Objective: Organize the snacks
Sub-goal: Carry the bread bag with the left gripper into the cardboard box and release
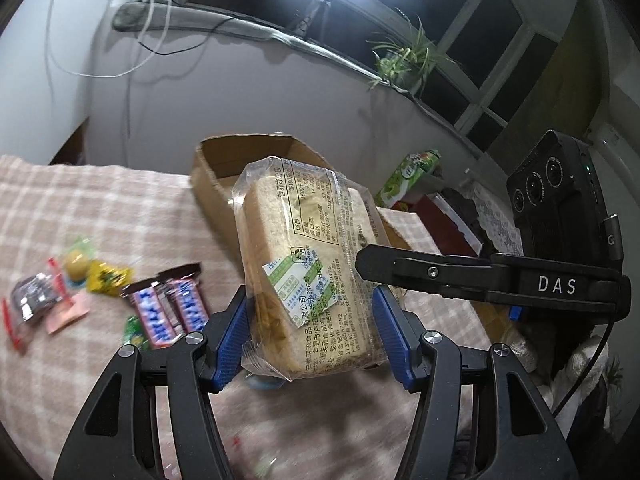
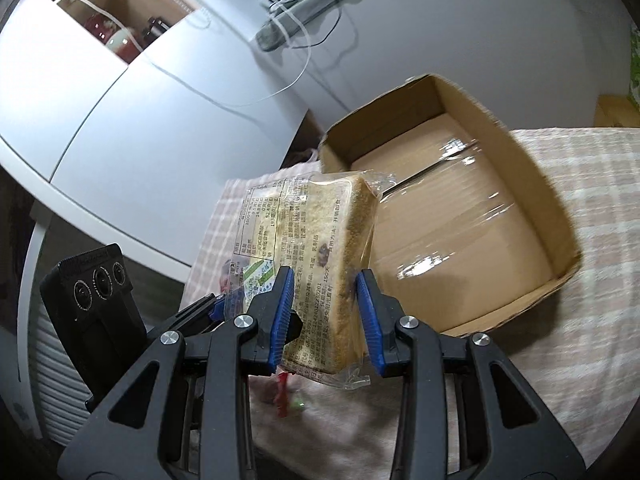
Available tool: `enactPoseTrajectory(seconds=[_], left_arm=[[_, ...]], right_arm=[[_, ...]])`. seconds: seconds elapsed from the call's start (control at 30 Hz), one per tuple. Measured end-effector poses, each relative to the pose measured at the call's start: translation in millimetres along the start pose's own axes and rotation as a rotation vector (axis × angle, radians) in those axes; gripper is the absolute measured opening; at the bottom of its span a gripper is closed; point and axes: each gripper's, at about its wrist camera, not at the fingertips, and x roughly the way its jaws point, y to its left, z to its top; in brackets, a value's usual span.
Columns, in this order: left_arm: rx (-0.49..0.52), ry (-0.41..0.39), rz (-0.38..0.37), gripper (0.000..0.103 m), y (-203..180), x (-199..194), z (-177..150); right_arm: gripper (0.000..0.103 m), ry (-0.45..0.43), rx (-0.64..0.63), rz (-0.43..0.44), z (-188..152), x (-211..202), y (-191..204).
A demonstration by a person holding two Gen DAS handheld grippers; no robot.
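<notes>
A loaf of sliced bread [image 1: 304, 272] in a clear printed bag hangs above the checked tablecloth, just in front of the open cardboard box [image 1: 212, 176]. My left gripper [image 1: 310, 294] is shut on its broad faces, blue pads pressing both sides. In the right wrist view my right gripper [image 2: 324, 280] is shut on the bread's [image 2: 320, 240] thin edge, with the empty, tape-lined box [image 2: 552, 200] right behind it. One black finger [image 1: 400, 268] of the right gripper crosses the loaf in the left wrist view.
Loose snacks lie on the cloth at left: two Snickers bars [image 1: 172, 308], a yellow candy [image 1: 106, 276], a dark packet [image 1: 34, 300]. A green pack [image 1: 408, 176] stands past the box. A red wrapper [image 2: 282, 396] lies under the loaf. White cabinets rise behind the table.
</notes>
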Motion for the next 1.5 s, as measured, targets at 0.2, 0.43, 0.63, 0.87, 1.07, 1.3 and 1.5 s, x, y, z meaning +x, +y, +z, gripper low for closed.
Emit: enactPoseTrajectory(seconds=[0.2, 0.43, 0.63, 0.87, 1.07, 1.3, 1.5], left_arm=[[0.012, 0.014, 0.001, 0.059, -15.2, 25.1, 9.8], [0.003, 0.042, 0.005, 0.059, -20.5, 45.5, 14.0], [0.008, 0.058, 0.039, 0.06, -22.2, 59.6, 18.4], [-0.001, 0.057, 0.073, 0.06, -14.2, 58.0, 16.1], [-0.005, 0.044, 0.078, 0.06, -13.5, 50.2, 17.5], [-0.006, 0.01, 0.073, 0.06, -14.3, 29.2, 20.0], [-0.011, -0.042, 0.084, 0.06, -6.6, -7.6, 15.5]], right_arm=[[0.035, -0.002, 0.029, -0.014, 10.3, 0.1, -27.6], [0.035, -0.011, 0.039, -0.031, 15.6, 1.4, -43.7], [0.042, -0.037, 0.036, -0.111, 17.1, 0.3, -52.1], [0.048, -0.039, 0.049, -0.125, 13.3, -0.9, -58.2], [0.05, -0.053, 0.032, -0.141, 6.1, -9.2, -52.2], [0.051, -0.075, -0.006, -0.151, -8.2, -20.5, -33.8], [0.051, -0.083, -0.064, -0.14, -29.4, -27.0, -11.8]])
